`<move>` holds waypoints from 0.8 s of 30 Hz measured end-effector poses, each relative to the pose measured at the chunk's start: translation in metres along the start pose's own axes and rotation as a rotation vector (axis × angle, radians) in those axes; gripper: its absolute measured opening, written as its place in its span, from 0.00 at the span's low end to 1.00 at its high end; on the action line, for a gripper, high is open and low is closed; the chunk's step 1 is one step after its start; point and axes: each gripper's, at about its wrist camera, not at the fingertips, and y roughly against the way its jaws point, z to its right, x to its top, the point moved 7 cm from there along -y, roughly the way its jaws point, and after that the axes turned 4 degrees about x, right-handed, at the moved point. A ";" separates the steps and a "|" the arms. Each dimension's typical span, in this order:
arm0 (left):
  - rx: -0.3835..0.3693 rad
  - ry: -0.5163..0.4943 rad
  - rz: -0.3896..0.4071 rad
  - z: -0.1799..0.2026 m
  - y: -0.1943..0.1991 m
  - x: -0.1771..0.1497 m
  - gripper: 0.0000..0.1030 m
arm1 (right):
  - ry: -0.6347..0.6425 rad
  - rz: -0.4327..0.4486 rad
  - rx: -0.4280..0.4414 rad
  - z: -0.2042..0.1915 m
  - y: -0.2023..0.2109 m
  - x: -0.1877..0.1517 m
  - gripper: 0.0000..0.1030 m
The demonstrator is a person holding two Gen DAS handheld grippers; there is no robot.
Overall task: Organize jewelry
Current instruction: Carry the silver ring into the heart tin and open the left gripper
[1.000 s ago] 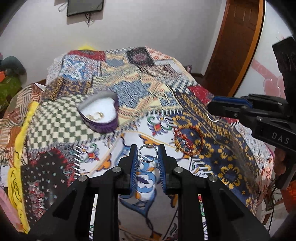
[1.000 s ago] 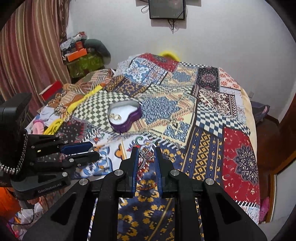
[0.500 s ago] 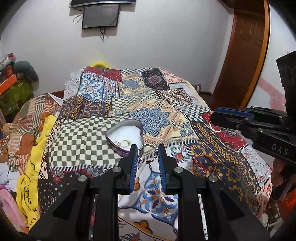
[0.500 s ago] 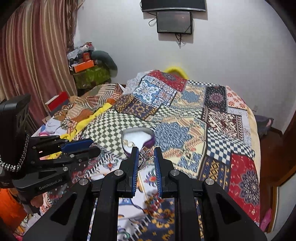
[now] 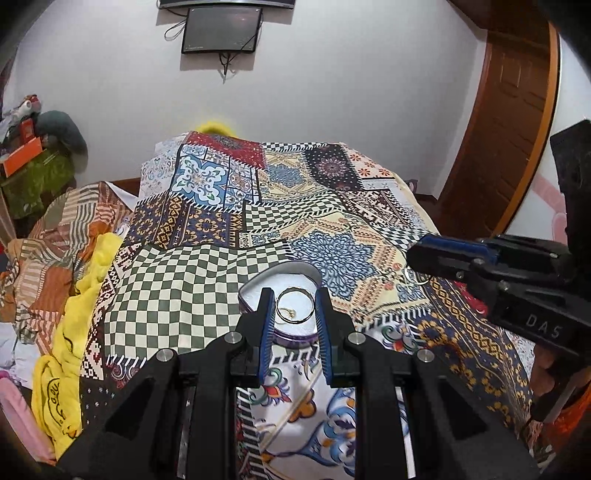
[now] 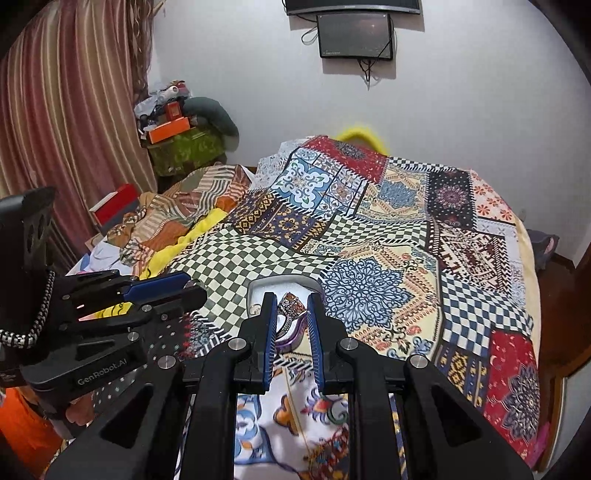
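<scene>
My left gripper [image 5: 294, 308] is shut on a plain silver ring [image 5: 294, 309], held up in front of a purple heart-shaped box [image 5: 295, 338] with a white lining, where a small gold piece lies. My right gripper [image 6: 291, 308] is shut on a jewelled ring [image 6: 291, 308] with orange stones, also just before that box [image 6: 280, 286]. In the left wrist view the right gripper [image 5: 415, 264] comes in from the right with its ring hanging below. In the right wrist view the left gripper [image 6: 192, 286] reaches in from the left. The box sits on a patchwork bedspread [image 5: 207, 280].
A yellow cloth [image 5: 74, 332] and striped fabrics [image 5: 59, 236] lie along the bed's left side. Shelves with clutter [image 6: 177, 136] stand by a curtain [image 6: 66, 129]. A wooden door [image 5: 509, 122] is at the right, and a screen [image 5: 221, 29] hangs on the wall.
Both grippers have travelled across the bedspread with their rings; the heart-shaped box, earlier off to the left and farther away, now lies right behind both sets of fingertips.
</scene>
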 end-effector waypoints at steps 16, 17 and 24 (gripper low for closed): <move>-0.002 0.014 -0.114 -0.022 -0.069 0.000 0.20 | 0.021 -0.158 0.011 0.012 -0.074 0.010 0.14; 0.004 0.007 -0.122 -0.022 -0.074 -0.001 0.20 | 0.018 -0.171 0.008 0.014 -0.080 0.010 0.14; 0.004 0.001 -0.172 -0.027 -0.099 -0.006 0.20 | -0.020 -0.245 0.037 0.020 -0.108 0.003 0.15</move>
